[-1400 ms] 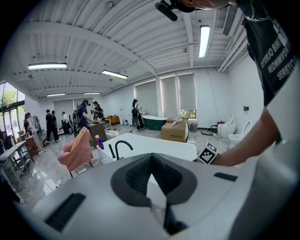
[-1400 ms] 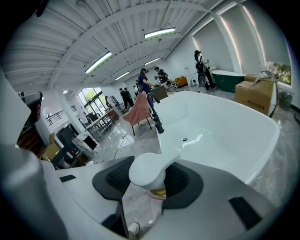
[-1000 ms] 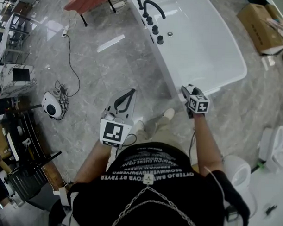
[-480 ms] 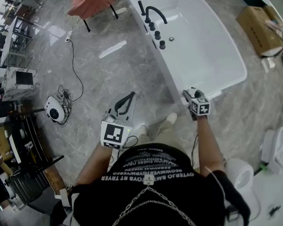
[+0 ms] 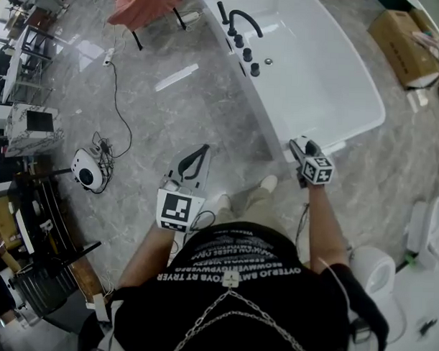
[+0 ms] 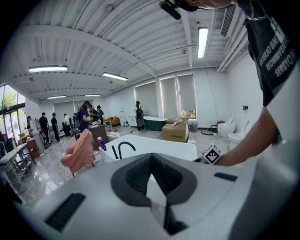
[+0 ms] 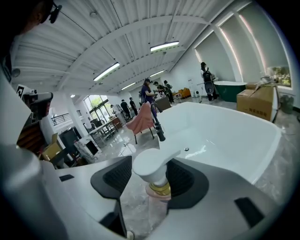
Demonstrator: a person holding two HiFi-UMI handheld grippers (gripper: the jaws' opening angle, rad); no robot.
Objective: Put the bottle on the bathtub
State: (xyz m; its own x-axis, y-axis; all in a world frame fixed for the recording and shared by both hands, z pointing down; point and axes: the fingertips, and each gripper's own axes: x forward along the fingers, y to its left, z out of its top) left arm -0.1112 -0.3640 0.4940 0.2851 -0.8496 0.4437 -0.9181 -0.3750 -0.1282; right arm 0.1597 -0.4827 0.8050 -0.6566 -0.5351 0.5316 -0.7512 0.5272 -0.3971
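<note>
A bottle [image 7: 153, 174] with a white pump head and a gold collar is gripped in the right claw [image 7: 154, 183]. In the right gripper view the jaws are closed on the bottle at about its neck. The pump head stands upright above the dark pads, its spout turned toward the bathtub [image 7: 225, 131]. Grey marble floor is seen below the bottle through the gap of the jaws, and the white basin lies just beyond it.

In the head view the right claw [image 5: 301, 147] is held at the near end of the bathtub [image 5: 320, 81], just beside its rim. Whether the bottle touches the rim cannot be told. A black faucet [image 5: 239, 22] with a row of black knobs is mounted on the long edge of the tub, well apart from the bottle.

The left claw [image 5: 203, 149] is held over the floor [image 5: 171, 112], near the person's feet and apart from the tub. In the left gripper view the left claw [image 6: 152, 185] is drawn together, with nothing held between its pads.

A pink cloth [image 5: 143, 4] is draped over a stand near the far end of the tub. A cardboard box [image 5: 398, 42] is set on the floor on the tub's other side.
</note>
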